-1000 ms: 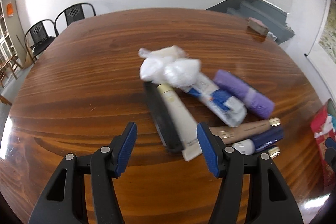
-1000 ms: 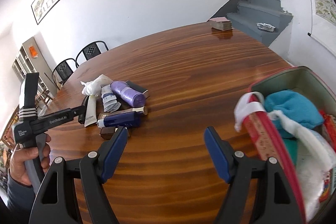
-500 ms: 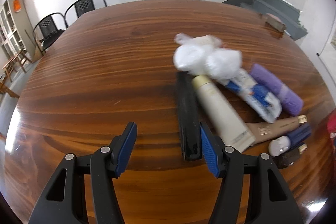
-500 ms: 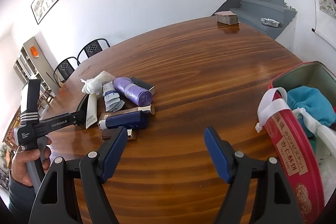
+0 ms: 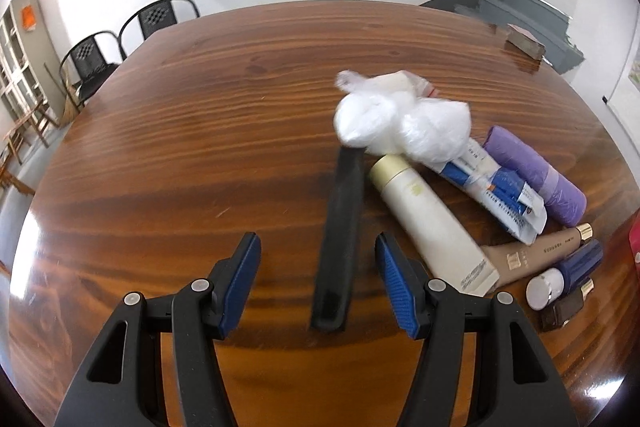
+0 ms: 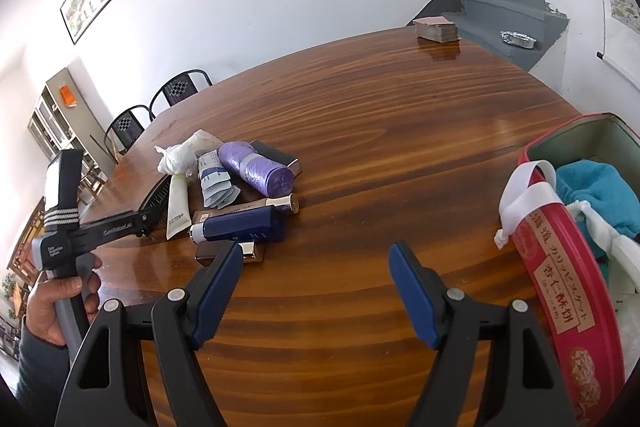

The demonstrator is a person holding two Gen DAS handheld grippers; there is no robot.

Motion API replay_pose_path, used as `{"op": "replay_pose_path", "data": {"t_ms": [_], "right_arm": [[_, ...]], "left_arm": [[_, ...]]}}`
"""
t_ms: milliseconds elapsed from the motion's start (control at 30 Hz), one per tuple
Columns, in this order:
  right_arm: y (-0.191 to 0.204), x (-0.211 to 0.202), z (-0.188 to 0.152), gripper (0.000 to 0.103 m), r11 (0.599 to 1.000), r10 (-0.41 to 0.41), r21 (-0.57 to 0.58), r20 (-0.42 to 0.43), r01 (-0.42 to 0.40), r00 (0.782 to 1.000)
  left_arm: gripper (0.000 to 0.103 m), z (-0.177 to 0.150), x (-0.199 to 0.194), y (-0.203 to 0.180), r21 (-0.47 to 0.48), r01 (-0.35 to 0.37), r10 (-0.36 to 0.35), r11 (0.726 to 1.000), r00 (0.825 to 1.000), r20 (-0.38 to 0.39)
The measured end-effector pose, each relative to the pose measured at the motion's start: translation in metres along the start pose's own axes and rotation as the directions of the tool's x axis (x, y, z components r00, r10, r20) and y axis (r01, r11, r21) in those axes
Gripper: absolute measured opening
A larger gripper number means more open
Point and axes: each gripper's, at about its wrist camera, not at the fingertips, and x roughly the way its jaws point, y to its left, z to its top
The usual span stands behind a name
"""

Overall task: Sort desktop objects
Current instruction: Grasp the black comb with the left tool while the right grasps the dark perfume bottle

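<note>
Left hand-held gripper [image 5: 318, 277] hangs over the wooden desk [image 5: 180, 155] with its jaws partly apart and nothing clamped; the near end of the black comb [image 5: 338, 247] lies flat on the desk between the two blue pads [image 5: 400, 291], not touched by either. Judgement: the jaws straddle the comb's narrow width so that a closing pinch would catch it across its short axis, and the comb is the outermost item of the pile, so it can be taken without disturbing the rest. Beside it lie the cream tube [image 5: 432, 227], the crumpled white plastic bag [image 5: 400, 123] over the comb's far end, a blue-and-white sachet pack [image 5: 496, 191], a purple bag roll [image 5: 536, 175] and a navy bottle [image 6: 240, 227]. Right hand-held gripper [image 6: 316, 287] is wide open and empty above bare desk, between the pile and the red biscuit tin [image 6: 560, 283], which already holds a teal cloth [image 6: 600, 191]; likely it waits there as the receiving side.
</note>
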Motion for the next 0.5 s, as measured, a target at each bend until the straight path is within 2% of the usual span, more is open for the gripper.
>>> {"op": "replay_pose_path", "data": {"t_ms": [133,167,200,233,267,300,500], "right_arm": [[0.001,0.002,0.0,0.079,1.0,-0.004,-0.003,-0.006,0.004,1.0],[0.001,0.002,0.0,0.079,1.0,-0.005,-0.004,-0.008,0.005,1.0],[0.002,0.003,0.0,0.079,1.0,-0.004,-0.004,-0.012,0.004,1.0],[0.003,0.005,0.0,0.079,1.0,-0.001,-0.006,-0.019,0.001,1.0],[0.004,0.007,0.0,0.079,1.0,0.0,-0.009,-0.024,0.0,1.0],[0.005,0.009,0.0,0.079,1.0,0.001,-0.013,-0.029,-0.001,1.0],[0.025,0.023,0.004,0.079,0.997,0.004,-0.071,-0.066,-0.008,0.998]], "left_arm": [[0.063,0.007,0.006,-0.007,0.027,-0.002,0.002,1.0,1.0,0.015],[0.059,0.007,0.007,-0.006,0.024,-0.009,0.008,1.0,1.0,0.017],[0.051,0.008,0.008,-0.005,0.019,-0.016,0.016,1.0,1.0,0.017],[0.035,0.007,0.008,-0.003,0.011,-0.006,0.006,1.0,1.0,0.015],[0.026,0.008,0.009,-0.001,0.002,0.007,-0.007,1.0,1.0,0.01],[0.022,0.009,0.008,0.002,-0.011,0.011,-0.011,1.0,1.0,0.0],[0.019,0.014,-0.014,0.006,-0.02,0.011,-0.01,1.0,0.998,0.058]]}}
